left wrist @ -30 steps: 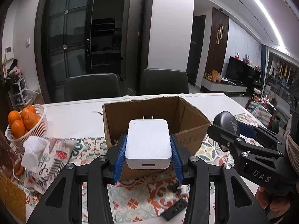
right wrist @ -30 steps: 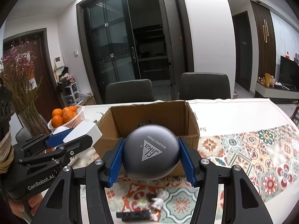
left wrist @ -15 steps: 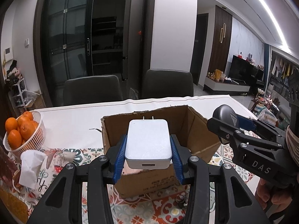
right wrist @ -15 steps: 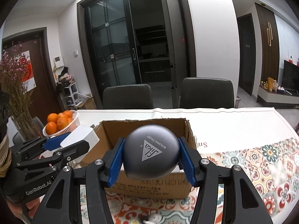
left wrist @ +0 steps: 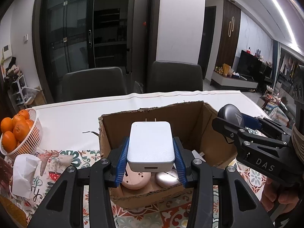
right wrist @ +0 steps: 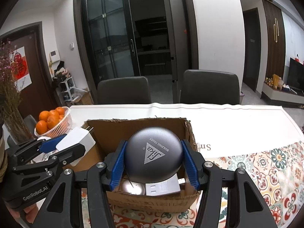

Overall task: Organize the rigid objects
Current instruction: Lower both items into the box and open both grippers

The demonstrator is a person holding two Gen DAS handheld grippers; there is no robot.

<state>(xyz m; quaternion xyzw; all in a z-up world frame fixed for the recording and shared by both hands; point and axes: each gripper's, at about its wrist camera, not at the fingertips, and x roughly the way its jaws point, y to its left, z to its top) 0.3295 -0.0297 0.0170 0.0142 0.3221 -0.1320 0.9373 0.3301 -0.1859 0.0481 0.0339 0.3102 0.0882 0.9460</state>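
1. Both hands are loaded right now. The left gripper [left wrist: 151, 159] is clamped on a white charger [left wrist: 151, 148], prongs pointing away from the camera, and the right gripper [right wrist: 153, 161] is squeezed around a round grey case [right wrist: 153, 155] with a triangle logo on top.

2. Both things hang over the open cardboard box [left wrist: 207, 125] on the patterned tablecloth [right wrist: 275, 163], the charger over the near-left part and the grey case over the near-right part.

3. The box already has stuff in it: a pink round gadget [left wrist: 135, 178], a shiny silver pebble-shaped thing [left wrist: 167, 177], and a white card or adapter with a USB plug [right wrist: 163, 187] lying flat.

4. So I'd say this is the drop-off step, with carrying basically done and neither item let go yet.

5. Next move, my guess: lower each one down past the rim and spread the fingers. The charger sits right over the pink and silver bits, so it'll probably land on top of them unless it's nudged toward the free space further back.

6. The bowl of oranges [left wrist: 15, 133] is well off to the left, not in the way.
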